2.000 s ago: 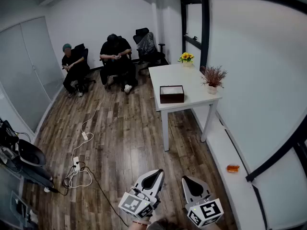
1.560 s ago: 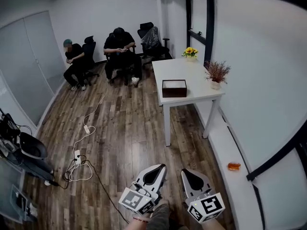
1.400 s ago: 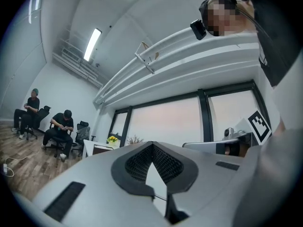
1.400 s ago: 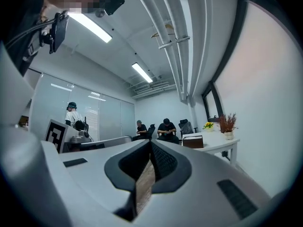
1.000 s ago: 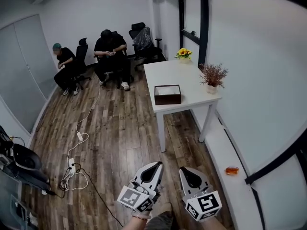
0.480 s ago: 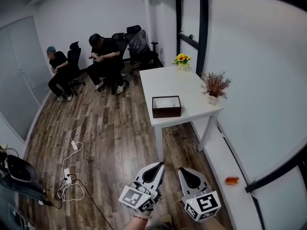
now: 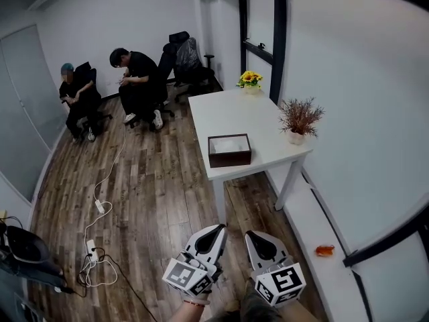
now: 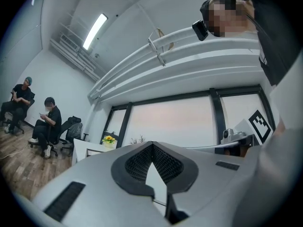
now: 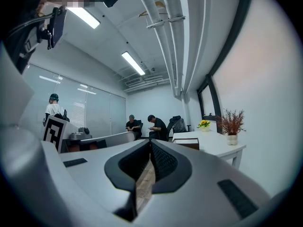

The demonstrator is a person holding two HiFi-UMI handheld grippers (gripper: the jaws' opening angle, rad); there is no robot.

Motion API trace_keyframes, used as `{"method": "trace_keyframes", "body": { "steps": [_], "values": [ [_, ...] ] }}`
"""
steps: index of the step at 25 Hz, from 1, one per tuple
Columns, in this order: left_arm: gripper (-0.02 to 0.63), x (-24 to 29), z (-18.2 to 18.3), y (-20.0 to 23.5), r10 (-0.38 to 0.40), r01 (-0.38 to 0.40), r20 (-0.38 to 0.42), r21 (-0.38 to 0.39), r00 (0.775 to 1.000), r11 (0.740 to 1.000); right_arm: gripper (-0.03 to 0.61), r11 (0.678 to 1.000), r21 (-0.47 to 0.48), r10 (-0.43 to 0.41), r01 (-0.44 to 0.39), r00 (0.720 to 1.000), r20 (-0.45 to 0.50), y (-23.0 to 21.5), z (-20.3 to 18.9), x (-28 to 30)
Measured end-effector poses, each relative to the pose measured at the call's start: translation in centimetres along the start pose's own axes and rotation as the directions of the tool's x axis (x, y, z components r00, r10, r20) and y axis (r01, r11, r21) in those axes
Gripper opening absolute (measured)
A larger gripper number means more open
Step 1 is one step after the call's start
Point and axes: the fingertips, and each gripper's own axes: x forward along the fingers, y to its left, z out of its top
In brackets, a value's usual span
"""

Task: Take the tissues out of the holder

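dark brown tissue holder [image 7: 229,155] sits at the near end of the white table [image 7: 228,111], with white tissues [image 7: 229,143] lying inside it. both my claws hang low over the wood floor [image 7: 167,180], well apart from the table. the left gripper [image 7: 217,229] and right gripper [image 7: 251,236] are each pressed together at the tips, pinching nothing. a dried plant [image 7: 298,118] and yellow flowers [image 7: 249,78] share the tabletop (flowers at the far end). cables [image 7: 94,265] trail on the left, and a person in black [image 7: 137,82] sits beyond.
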Motion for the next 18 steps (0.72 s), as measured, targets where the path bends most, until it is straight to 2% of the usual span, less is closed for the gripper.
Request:
{"method": "trace_keyframes", "body": {
  "steps": [8,18],
  "values": [
    [0.007,2.1,0.0,3.8,0.033,-0.033,0.003,-0.001,0.999,0.999,0.002,0.998,-0.013,0.059,-0.059,0.998,-0.013,-0.5,0.0,4.7],
    [0.007,8.1,-0.3,9.5,0.066,-0.066,-0.005,0.007,0.998,0.998,0.002,0.994,-0.005,0.112,-0.113,0.993,-0.025,-4.7,0.4,12.4]
  ]
}}
